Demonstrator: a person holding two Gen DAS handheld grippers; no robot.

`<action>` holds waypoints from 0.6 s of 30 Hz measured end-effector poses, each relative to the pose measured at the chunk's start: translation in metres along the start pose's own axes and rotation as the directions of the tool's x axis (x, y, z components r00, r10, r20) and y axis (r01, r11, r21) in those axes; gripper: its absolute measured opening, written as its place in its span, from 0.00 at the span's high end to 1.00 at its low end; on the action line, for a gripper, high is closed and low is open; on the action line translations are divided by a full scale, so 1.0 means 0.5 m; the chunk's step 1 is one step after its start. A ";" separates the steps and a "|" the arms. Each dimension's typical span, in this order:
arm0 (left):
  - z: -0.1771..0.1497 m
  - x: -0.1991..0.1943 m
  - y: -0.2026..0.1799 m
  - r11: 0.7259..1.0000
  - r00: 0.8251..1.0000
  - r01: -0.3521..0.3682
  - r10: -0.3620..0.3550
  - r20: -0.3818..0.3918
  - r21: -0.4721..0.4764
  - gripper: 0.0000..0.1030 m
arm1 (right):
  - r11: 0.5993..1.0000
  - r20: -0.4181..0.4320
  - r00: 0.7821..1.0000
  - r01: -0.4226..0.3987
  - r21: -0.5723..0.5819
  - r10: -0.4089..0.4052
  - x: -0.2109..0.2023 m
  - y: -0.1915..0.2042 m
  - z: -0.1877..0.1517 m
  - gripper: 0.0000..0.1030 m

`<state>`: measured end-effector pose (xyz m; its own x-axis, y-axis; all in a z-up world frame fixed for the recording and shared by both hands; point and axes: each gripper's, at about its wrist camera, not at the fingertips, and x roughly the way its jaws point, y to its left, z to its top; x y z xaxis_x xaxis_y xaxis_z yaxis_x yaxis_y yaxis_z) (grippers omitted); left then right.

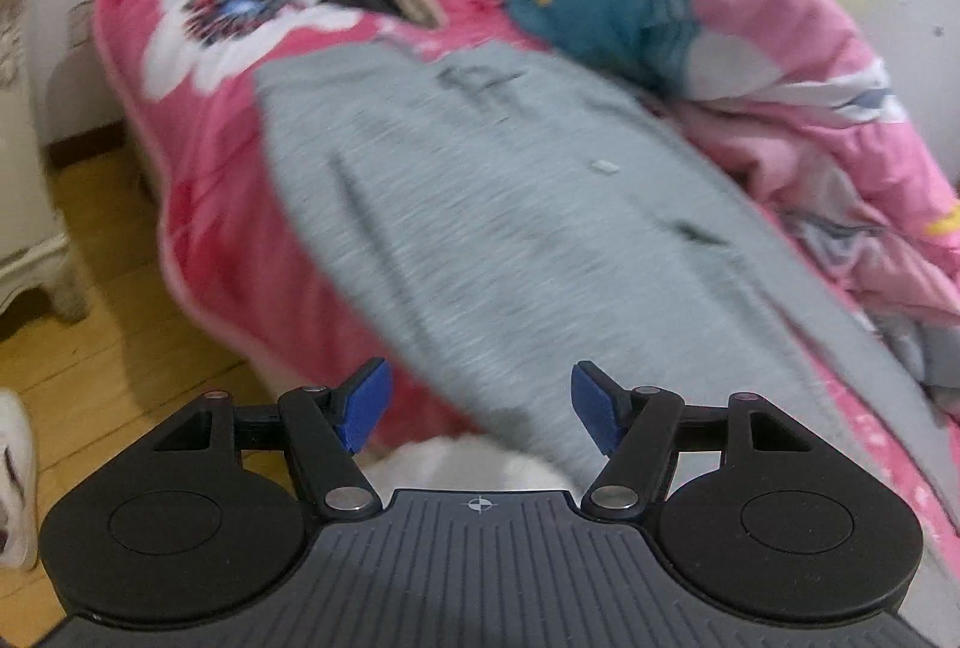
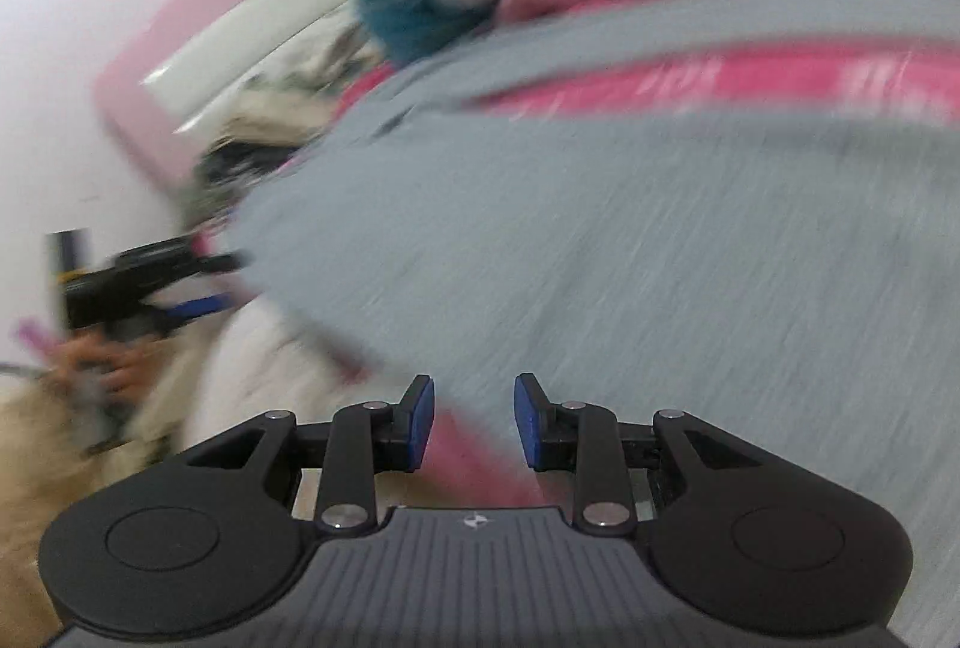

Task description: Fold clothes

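Pink quilt heaped beside grey garment.

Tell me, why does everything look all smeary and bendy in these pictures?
Left wrist view: the grey garment and pink blanket are streaked with motion blur, while the left hand-held gripper looks sharp. Right wrist view: the smearing is heavier, only the right hand-held gripper is crisp. Both views bulge and have dark corners from the fisheye lens.

The sweater is plain light grey. The blanket under it is strong pink with a big white flower. The quilt is pale pink, with teal and white patches.
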<state>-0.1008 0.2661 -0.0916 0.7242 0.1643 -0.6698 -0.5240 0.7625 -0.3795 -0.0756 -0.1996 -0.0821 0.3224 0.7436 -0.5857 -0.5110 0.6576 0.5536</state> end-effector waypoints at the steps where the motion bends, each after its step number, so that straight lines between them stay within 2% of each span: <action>1: -0.004 0.005 0.009 1.000 1.000 -0.004 0.004 -0.006 -0.013 0.36 | 1.000 -0.034 0.999 -0.012 0.007 0.013 0.003 0.006 -0.019 0.70; 3: -0.012 0.013 0.024 0.999 1.000 -0.003 0.003 -0.015 -0.034 0.36 | 1.000 -0.088 0.996 -0.003 0.006 0.004 0.017 0.021 -0.056 0.70; 5: -0.019 0.021 0.038 0.999 1.000 -0.002 0.001 -0.021 -0.052 0.36 | 0.999 -0.097 0.995 0.002 0.043 0.002 0.029 0.025 -0.075 0.70; 9: -0.029 0.030 0.063 0.997 1.000 0.008 -0.010 -0.024 -0.081 0.35 | 0.974 0.011 0.999 -0.054 0.220 0.052 0.016 -0.004 -0.078 0.69; 12: -0.027 0.029 0.076 0.995 1.000 0.014 -0.016 -0.014 -0.095 0.35 | 0.911 0.085 0.992 -0.121 0.394 0.094 0.009 -0.048 -0.087 0.64; 13: -0.025 0.026 0.078 0.995 1.000 0.016 -0.017 -0.007 -0.096 0.35 | 0.890 0.096 0.990 -0.134 0.436 0.102 0.011 -0.059 -0.092 0.58; 16: -0.017 0.017 0.067 0.997 1.000 -0.005 0.006 0.018 -0.072 0.35 | 0.852 0.120 0.987 -0.153 0.501 0.107 0.013 -0.072 -0.103 0.51; 18: -0.009 0.012 0.049 0.999 0.999 -0.024 0.025 0.023 -0.025 0.32 | 0.874 0.125 0.988 -0.143 0.465 0.095 0.010 -0.052 -0.092 0.51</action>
<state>-0.1112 0.2828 -0.1078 0.7210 0.1973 -0.6642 -0.5525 0.7421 -0.3794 -0.0974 -0.2186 -0.1266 0.3694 0.8118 -0.4522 -0.1218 0.5248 0.8425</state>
